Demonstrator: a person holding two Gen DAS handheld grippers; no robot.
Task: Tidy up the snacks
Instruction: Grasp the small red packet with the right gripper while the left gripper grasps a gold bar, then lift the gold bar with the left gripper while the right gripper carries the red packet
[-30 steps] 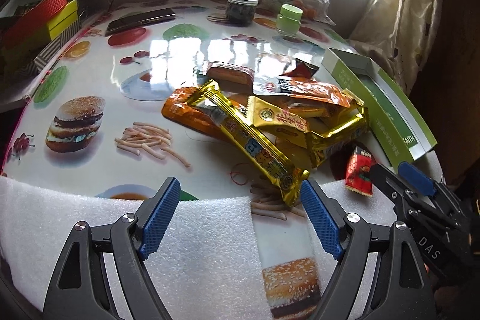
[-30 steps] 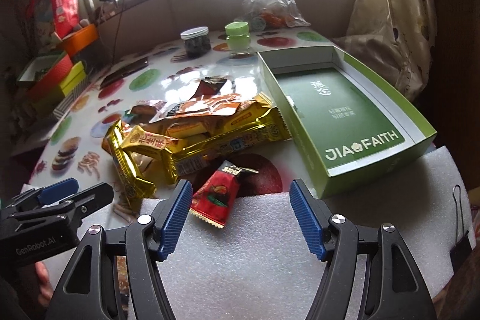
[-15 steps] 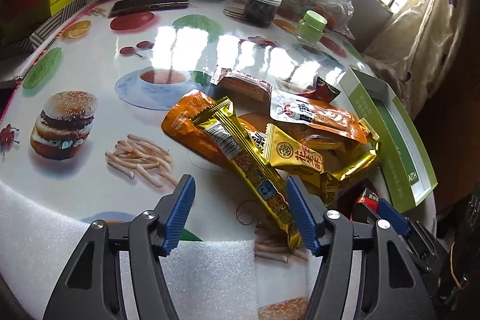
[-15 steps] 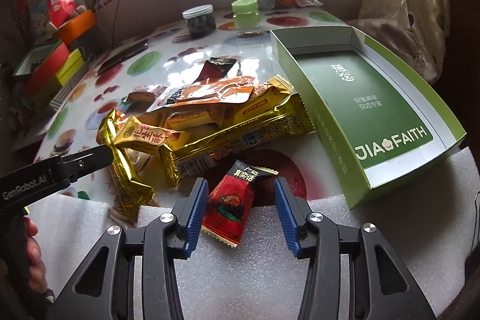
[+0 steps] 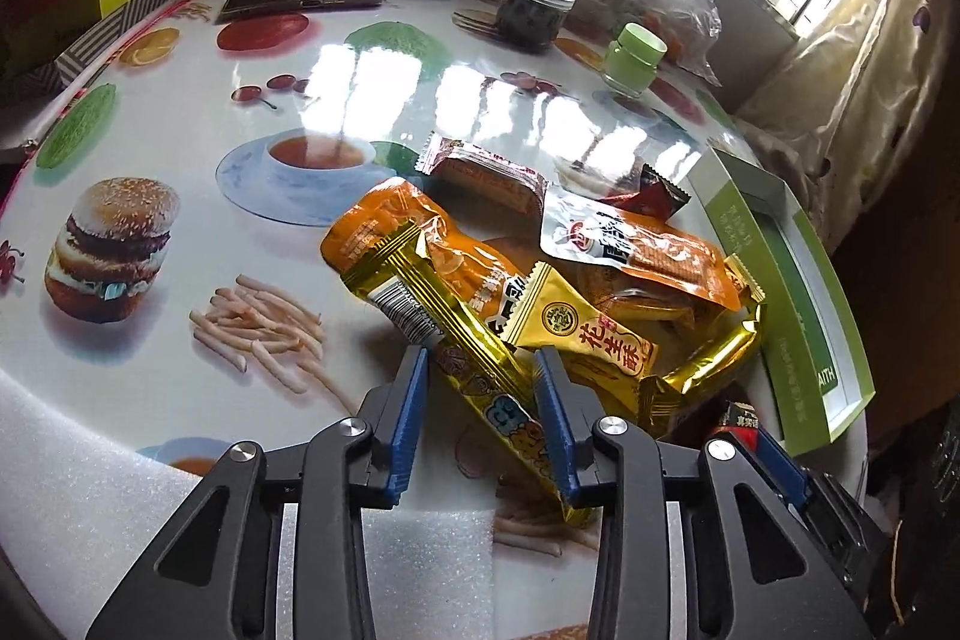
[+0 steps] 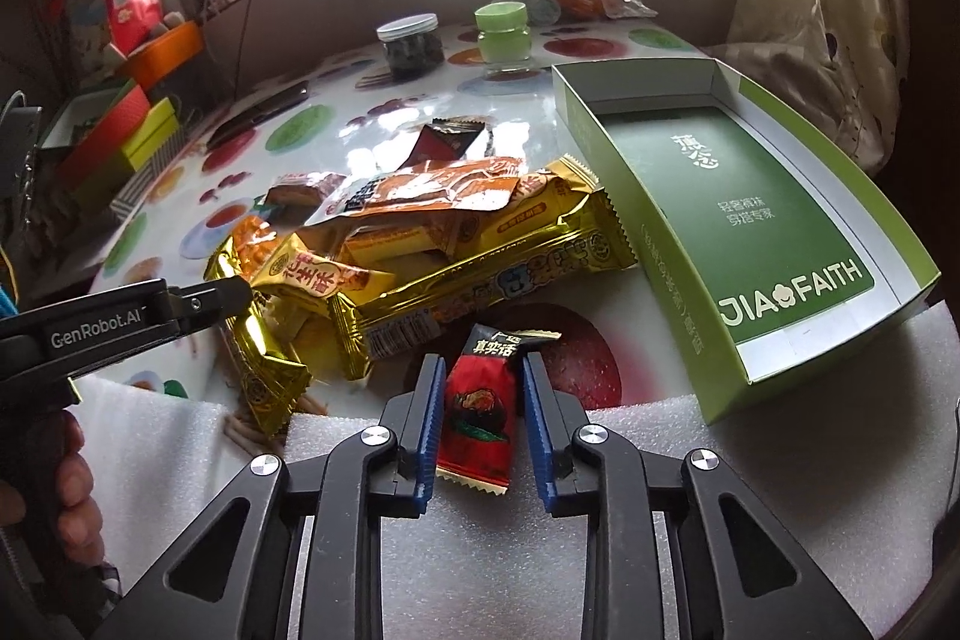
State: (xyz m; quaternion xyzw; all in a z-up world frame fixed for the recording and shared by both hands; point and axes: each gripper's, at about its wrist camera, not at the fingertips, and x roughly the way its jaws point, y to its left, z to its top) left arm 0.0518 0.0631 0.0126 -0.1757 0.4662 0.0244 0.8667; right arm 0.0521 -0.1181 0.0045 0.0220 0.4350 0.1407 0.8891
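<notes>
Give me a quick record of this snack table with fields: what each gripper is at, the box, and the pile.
left gripper: jaws closing around the long gold snack bar; blue pads close beside the wrapper, contact unclear
right gripper: jaws closing around the small red snack packet; narrow gaps show at both pads
green box: open, nothing inside, beside the pile
snack pile: gold and orange packets overlapping on the printed tablecloth

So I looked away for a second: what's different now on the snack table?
Both grippers' jaws are closing from wide open: the left gripper moved up around the long gold snack bar, the right gripper narrows on the small red packet. The snack pile and green box stayed put.
</notes>
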